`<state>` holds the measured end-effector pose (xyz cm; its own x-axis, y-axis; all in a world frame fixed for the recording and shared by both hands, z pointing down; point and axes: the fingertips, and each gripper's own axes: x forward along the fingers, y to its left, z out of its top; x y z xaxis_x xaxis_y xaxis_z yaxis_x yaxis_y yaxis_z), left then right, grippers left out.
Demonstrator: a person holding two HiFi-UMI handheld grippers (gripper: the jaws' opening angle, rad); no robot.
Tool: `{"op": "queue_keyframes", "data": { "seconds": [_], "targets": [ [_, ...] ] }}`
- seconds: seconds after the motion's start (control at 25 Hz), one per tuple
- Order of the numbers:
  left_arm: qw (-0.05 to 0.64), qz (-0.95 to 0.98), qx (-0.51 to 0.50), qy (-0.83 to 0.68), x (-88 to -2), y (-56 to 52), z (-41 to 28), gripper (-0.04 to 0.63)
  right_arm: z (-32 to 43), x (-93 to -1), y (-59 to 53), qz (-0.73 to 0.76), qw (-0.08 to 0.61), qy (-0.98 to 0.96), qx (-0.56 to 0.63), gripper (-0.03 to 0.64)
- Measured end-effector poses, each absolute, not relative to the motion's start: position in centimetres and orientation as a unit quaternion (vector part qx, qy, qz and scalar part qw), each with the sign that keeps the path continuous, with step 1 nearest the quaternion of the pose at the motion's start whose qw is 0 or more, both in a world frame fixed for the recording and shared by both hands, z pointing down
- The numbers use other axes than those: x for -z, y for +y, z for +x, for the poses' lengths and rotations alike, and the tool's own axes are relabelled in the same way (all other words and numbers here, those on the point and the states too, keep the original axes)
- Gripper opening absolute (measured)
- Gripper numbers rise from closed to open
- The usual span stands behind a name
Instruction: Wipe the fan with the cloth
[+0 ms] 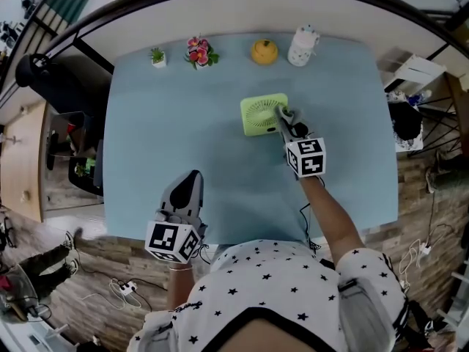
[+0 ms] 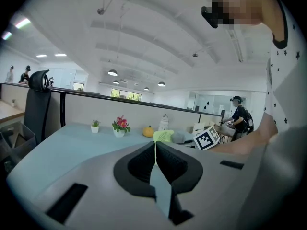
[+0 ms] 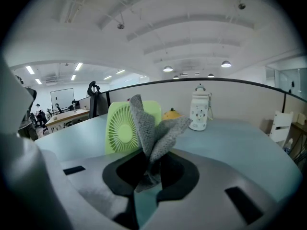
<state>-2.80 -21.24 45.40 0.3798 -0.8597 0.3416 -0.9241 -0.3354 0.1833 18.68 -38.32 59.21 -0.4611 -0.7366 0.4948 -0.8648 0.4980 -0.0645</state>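
Right gripper (image 1: 286,123) clamping cloth (image 3: 151,128) at fan (image 1: 258,116) right edge, wide table (image 1: 168,123) around

The left gripper (image 2: 155,150) is holding its jaws pressed together with nothing between them, pointing across the pale blue table (image 2: 67,145) toward the green fan (image 2: 163,136). A grey cloth (image 2: 180,137) is showing just right of the fan, with a marker cube (image 2: 207,138) and a bare forearm (image 2: 240,145) beyond it. A small plant (image 2: 95,125), a pot of flowers (image 2: 121,125), an orange ornament (image 2: 148,131) and a white jar (image 2: 164,122) are standing along the far edge.
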Motion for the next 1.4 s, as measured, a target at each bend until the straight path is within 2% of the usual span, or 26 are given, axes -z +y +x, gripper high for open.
{"op": "queue_keyframes", "data": {
  "seconds": [0.48,0.72,1.04,1.4],
  "targets": [
    [0.172,0.813,-0.094,-0.548,-45.1,-21.6,-2.6,0.031,21.6,-60.1,-39.1,0.507,0.195,-0.818,-0.187,0.052],
    [0.172,0.816,-0.091,-0.544,-45.0,-21.7,-2.2,0.031,18.6,-57.4,-37.3,0.491,0.151,-0.84,-0.174,0.052],
    [0.171,0.811,-0.088,-0.553,-45.0,-21.3,-3.0,0.031,9.1,-58.8,-33.8,0.37,0.203,-0.897,-0.132,0.052],
    [0.182,0.785,-0.089,-0.586,-45.5,-20.0,-5.8,0.031,8.0,-62.7,-33.9,0.36,0.25,-0.886,-0.149,0.052]
  ]
}}
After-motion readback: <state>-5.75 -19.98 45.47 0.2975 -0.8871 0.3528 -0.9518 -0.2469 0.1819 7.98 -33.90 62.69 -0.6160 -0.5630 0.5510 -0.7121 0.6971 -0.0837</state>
